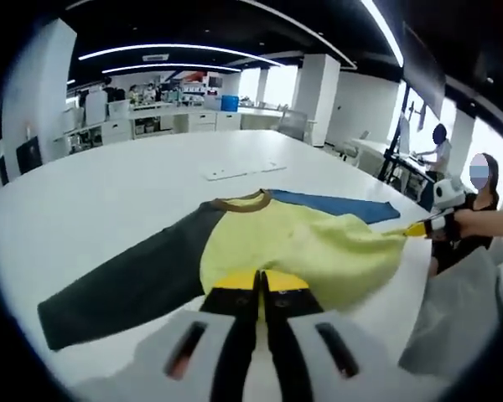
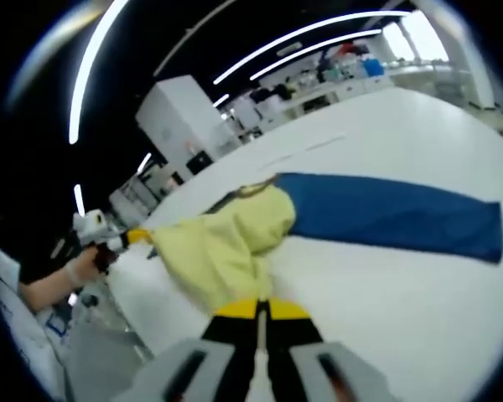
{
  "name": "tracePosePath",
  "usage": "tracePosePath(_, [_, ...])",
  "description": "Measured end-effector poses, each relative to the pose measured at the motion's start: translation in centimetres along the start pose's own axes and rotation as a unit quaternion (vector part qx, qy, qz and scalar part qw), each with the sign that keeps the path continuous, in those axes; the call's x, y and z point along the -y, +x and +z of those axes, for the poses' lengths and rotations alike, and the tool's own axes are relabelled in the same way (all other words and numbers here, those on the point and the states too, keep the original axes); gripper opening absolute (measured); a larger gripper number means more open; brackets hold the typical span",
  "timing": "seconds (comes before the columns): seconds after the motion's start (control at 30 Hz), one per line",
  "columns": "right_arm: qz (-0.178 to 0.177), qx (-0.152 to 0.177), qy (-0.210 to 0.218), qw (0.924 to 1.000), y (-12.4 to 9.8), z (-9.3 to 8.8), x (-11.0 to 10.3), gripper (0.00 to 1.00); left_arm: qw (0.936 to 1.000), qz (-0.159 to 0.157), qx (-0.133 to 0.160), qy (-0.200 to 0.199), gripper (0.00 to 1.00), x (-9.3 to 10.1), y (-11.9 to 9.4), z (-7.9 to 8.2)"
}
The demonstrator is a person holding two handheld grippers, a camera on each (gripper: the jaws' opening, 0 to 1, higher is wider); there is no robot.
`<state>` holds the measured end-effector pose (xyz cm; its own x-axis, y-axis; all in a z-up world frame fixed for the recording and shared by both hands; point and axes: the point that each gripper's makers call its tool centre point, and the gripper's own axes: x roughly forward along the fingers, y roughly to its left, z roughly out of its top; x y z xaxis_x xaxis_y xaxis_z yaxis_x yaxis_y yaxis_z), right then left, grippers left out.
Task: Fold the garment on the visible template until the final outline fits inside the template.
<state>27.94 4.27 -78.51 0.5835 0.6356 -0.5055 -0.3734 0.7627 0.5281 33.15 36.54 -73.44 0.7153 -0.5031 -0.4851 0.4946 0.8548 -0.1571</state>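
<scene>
Garment (image 1: 293, 243) pinched at the table's (image 1: 109, 201) near edge.
Left gripper (image 1: 261, 289) and right gripper (image 2: 258, 311) each clamp its yellow hem.

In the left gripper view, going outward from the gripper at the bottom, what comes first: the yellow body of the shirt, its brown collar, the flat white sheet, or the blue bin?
From the left gripper, nearest first:
1. Yellow body, right at the tips.
2. Brown collar, just beyond, centre.
3. White sheet, farther up the table.
4. Blue bin, at the far end of the room.
</scene>
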Motion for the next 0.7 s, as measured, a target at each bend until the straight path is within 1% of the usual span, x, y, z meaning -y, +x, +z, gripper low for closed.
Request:
tracePosePath(0.1, [-0.003,-0.002,0.004,1.0000,0.1,-0.4,0.4,0.00,0.9998,-0.004,-0.015,0.010,0.00,0.5,0.9,-1.2])
tracePosePath(0.13, [-0.004,-0.003,0.005,1.0000,0.1,-0.4,0.4,0.00,0.9998,-0.005,-0.017,0.011,0.00,0.9,1.2,-1.2])
tracePosePath(0.2, [-0.007,-0.006,0.005,0.9999,0.3,-0.7,0.9,0.00,0.9998,-0.009,-0.014,0.008,0.00,1.1,1.7,-1.2])
tracePosePath(0.3, [-0.007,-0.010,0.007,0.9999,0.3,-0.9,0.9,0.00,0.9997,-0.020,-0.008,0.015,0.00,1.2,3.0,-0.5])
tracePosePath(0.37, [-0.008,-0.012,0.006,0.9999,0.3,-1.0,1.0,0.00,0.9994,-0.028,-0.013,0.016,0.00,1.3,3.7,-0.4])
tracePosePath(0.4, [-0.008,-0.012,0.007,0.9999,0.3,-1.0,1.0,0.00,0.9990,-0.035,-0.016,0.021,0.00,2.0,4.3,-0.3])
tracePosePath(0.47, [-0.009,-0.011,0.009,0.9999,0.2,-1.0,1.1,0.00,0.9984,-0.043,-0.026,0.026,0.00,2.5,5.2,-0.2])
tracePosePath(0.53, [-0.009,-0.010,0.009,0.9999,0.2,-1.0,1.0,0.00,0.9981,-0.046,-0.029,0.029,0.00,2.7,5.9,-0.3])
tracePosePath(0.57, [-0.010,-0.010,0.009,0.9999,0.2,-1.0,1.0,0.00,0.9977,-0.050,-0.035,0.030,0.00,2.9,6.5,-0.5])
tracePosePath(0.6, [-0.009,-0.010,0.010,0.9999,0.2,-1.0,0.9,0.00,0.9972,-0.053,-0.040,0.034,0.00,2.7,7.0,-0.7])
tracePosePath(0.7, [-0.010,-0.008,0.012,0.9998,0.2,-1.0,0.9,0.00,0.9961,-0.058,-0.051,0.044,0.00,2.9,7.9,-0.9])
